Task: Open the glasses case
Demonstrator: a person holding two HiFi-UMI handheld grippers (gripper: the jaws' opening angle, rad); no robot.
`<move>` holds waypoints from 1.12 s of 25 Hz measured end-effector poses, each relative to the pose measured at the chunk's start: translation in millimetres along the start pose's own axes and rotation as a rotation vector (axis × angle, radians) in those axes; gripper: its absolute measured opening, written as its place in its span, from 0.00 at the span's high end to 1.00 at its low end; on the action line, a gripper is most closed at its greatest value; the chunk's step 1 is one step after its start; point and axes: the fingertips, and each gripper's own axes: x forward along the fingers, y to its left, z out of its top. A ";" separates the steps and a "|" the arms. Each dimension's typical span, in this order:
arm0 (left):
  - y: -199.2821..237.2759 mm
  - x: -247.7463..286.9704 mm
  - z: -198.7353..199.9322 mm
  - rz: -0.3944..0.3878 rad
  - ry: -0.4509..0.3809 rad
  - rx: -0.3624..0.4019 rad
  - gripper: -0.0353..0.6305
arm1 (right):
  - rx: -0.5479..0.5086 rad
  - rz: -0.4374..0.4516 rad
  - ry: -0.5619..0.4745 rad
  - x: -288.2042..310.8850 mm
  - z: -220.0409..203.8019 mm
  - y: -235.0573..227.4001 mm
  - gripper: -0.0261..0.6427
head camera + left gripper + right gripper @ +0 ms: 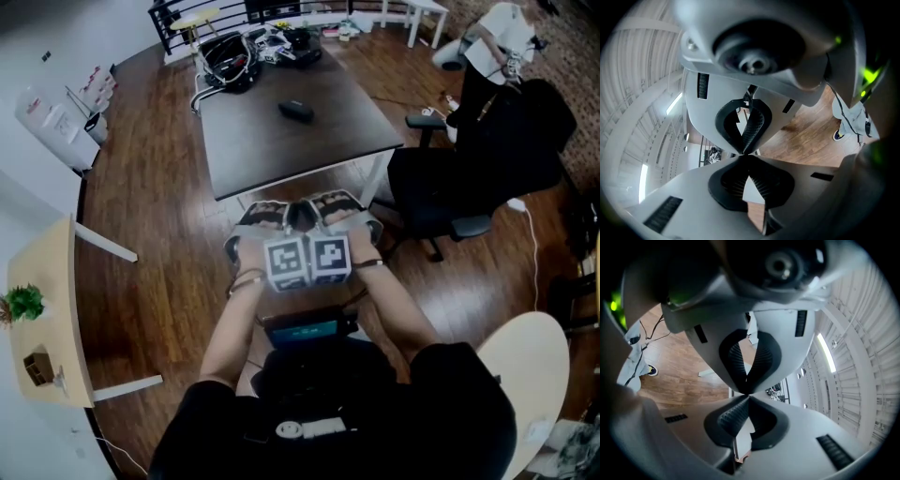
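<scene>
The left gripper (746, 154) fills the frame, jaws pressed tip to tip, nothing caught between them. Behind it runs a wood floor (806, 140), and there's a person (851, 117) in light clothing, one shoe (838, 136) down, toward the floor's right edge.

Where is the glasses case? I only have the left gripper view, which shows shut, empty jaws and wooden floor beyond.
Observer: The head view shows the glasses case lying on the dark table, towards its far half.
Operator: Are the grippers close to it?
Observer: No. The left gripper and right gripper are side by side near the person's chest, at the table's near edge.
Operator: Is the right one carrying anything?
Observer: No. The right gripper view shows its jaws shut with nothing between them.
</scene>
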 end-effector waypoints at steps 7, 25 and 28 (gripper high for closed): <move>16.9 20.2 -14.5 0.008 -0.006 0.010 0.94 | -0.001 -0.006 0.005 20.4 -0.7 -20.2 0.94; 88.8 113.9 -33.5 0.003 -0.001 -0.021 0.94 | -0.002 -0.037 -0.026 120.1 -40.9 -85.2 0.94; 100.5 138.8 -31.4 -0.012 -0.001 -0.021 0.94 | 0.018 -0.019 -0.034 139.5 -56.0 -93.6 0.94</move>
